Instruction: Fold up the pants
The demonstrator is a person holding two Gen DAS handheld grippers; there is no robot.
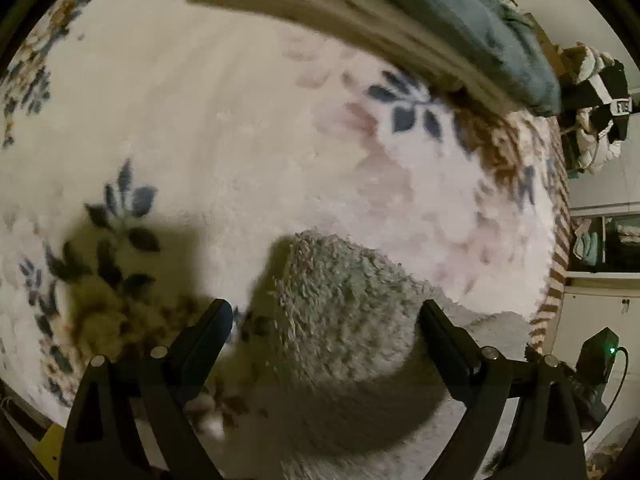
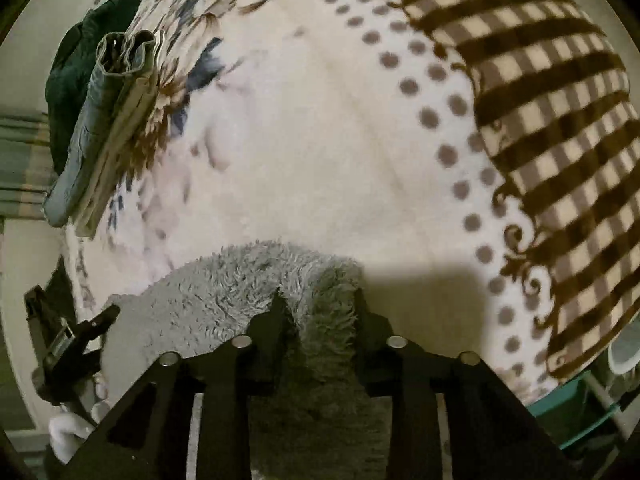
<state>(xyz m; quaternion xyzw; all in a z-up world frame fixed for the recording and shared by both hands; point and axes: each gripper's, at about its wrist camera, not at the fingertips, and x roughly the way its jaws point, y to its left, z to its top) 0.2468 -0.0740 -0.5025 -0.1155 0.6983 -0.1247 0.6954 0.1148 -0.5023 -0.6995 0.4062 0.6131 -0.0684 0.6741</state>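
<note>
Pants: grey fleecy pants [image 2: 248,280] lie on the floral blanket [image 1: 200,140], near its lower edge in both views.
Left claw [image 1: 326,316]: spread wide; the pants' rounded end sits between the fingers, no pad pressing it.
Right claw [image 2: 318,300]: pinching a raised ridge of the pants' pile.
Folded stack: blue-grey and cream garments [image 2: 100,128] at the blanket's far side.
Checked blanket [image 2: 540,120]: beside the dotted border.
</note>
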